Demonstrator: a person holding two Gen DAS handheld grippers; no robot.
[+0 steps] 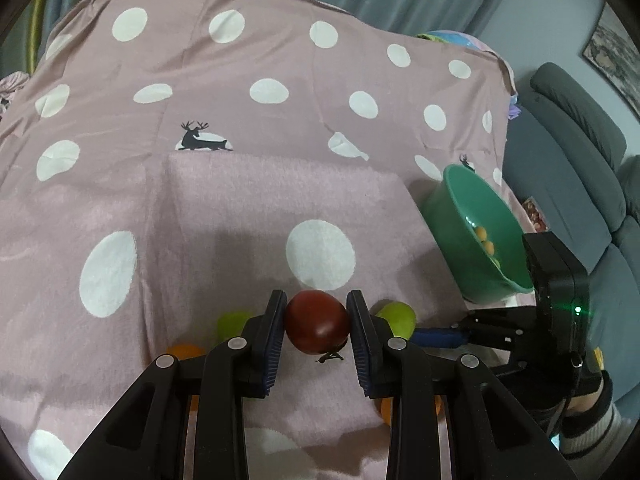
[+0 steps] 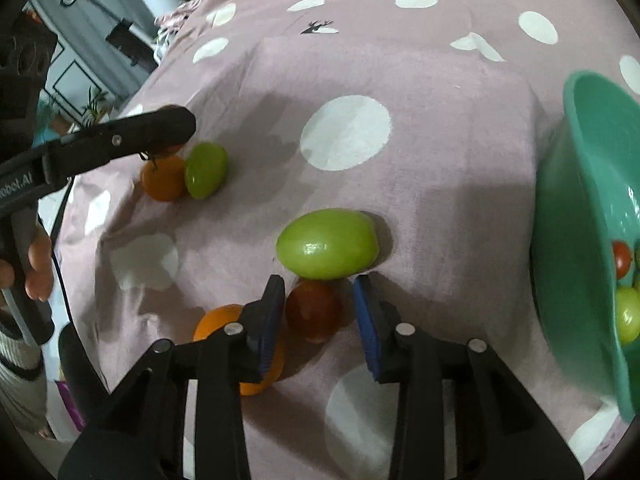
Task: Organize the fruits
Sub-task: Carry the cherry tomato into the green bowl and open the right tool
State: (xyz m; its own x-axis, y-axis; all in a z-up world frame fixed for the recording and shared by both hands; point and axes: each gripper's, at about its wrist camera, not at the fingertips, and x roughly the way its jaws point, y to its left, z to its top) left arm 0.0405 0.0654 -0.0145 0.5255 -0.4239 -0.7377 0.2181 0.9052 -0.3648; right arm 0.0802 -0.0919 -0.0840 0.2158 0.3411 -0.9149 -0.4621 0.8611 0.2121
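My left gripper [image 1: 317, 326] is clamped on a dark red, round tomato [image 1: 316, 326]: both blue-padded fingers press its sides, and its small dried stem hangs beneath. It is held clear of the pink cloth with white dots [image 1: 240, 208] that covers the table. Behind the left finger lie a small green tomato [image 1: 232, 322] and part of an orange one [image 1: 185, 350]; behind the right finger a second green oval tomato [image 1: 396, 316] shows.

My right gripper [image 2: 318, 312] points steeply down at the cloth [image 2: 440, 160]. Between its fingers sits another dark red tomato [image 2: 312, 312], resting on the cloth. A gap shows on both sides of it, so the pads are not pressing it, though the jaws stand narrow. Just beyond it, touching or nearly so, lies the large green oval tomato [image 2: 327, 243]. An orange tomato [image 2: 224, 322] lies under and beside the left finger.

Further out in the right view, my left gripper's black finger [image 2: 152, 134] hovers above an orange tomato [image 2: 162, 178] and a small green one [image 2: 206, 176], which touch each other.

To the right stands a teal plastic bowl [image 2: 576, 240], tilted in both views by the lens. It holds a red tomato [image 2: 622, 264] and a green one [image 2: 628, 316]; from the left view, small yellow-orange fruits [image 1: 484, 240] show inside the bowl [image 1: 468, 200].
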